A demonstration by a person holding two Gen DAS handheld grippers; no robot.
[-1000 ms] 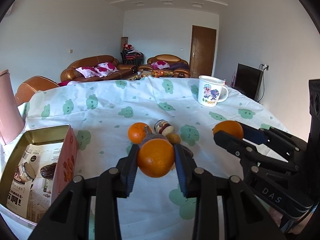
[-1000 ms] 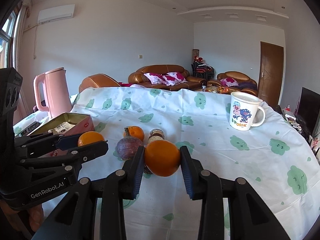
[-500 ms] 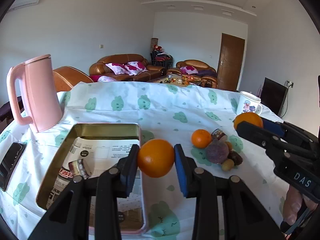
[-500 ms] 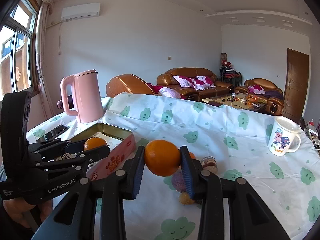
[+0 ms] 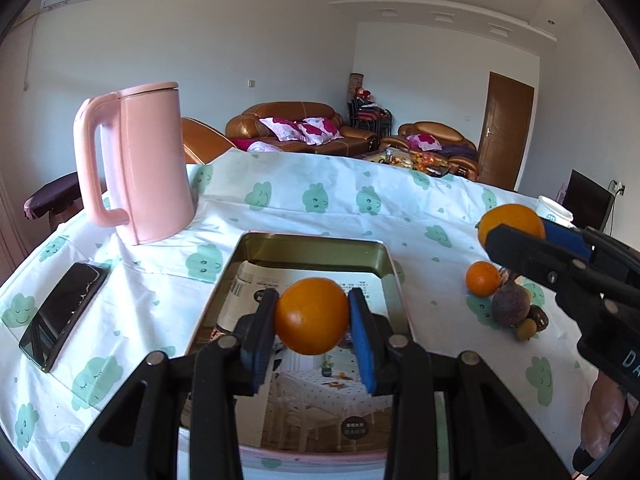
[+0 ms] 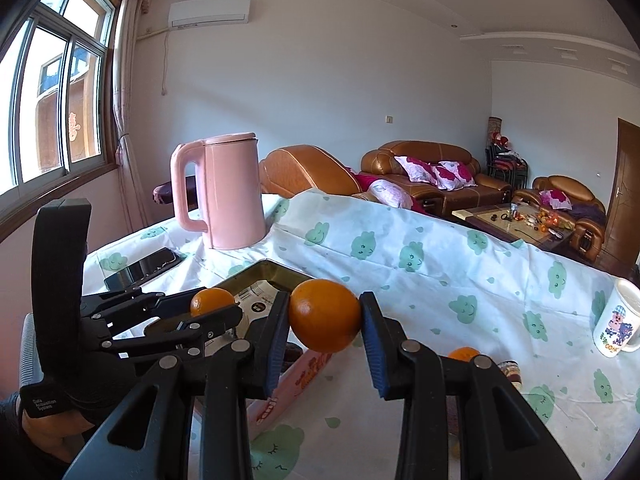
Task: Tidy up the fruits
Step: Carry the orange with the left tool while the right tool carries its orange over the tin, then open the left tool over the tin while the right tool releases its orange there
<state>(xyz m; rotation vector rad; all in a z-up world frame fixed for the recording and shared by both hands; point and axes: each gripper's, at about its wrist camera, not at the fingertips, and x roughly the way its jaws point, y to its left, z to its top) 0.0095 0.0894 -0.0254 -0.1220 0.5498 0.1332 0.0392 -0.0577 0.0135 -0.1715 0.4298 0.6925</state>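
an orange (image 5: 311, 315) is clamped between the narrowed fingers of the left gripper (image 5: 313, 334) and is held above the open tin box (image 5: 390, 276), over the printed paper (image 5: 320, 392) lining its bottom. a second orange (image 6: 324, 315) is gripped the same way by the right gripper (image 6: 325, 334), which is held off the tablecloth (image 6: 440, 280) just to the right of the tin box, beside its pink outer wall. in the left wrist view a small tangerine (image 5: 483, 278) is seen to the right of the tin box, with a dark purple fruit (image 5: 511, 305) touching it and smaller brown fruits (image 5: 530, 322) close against that. behind the tin box a pink kettle (image 5: 140, 168) is stood upright, and to the left of the tin box a black phone (image 5: 64, 314) is laid flat. a cartoon mug (image 6: 616, 322) is stood well to the right of the tin box
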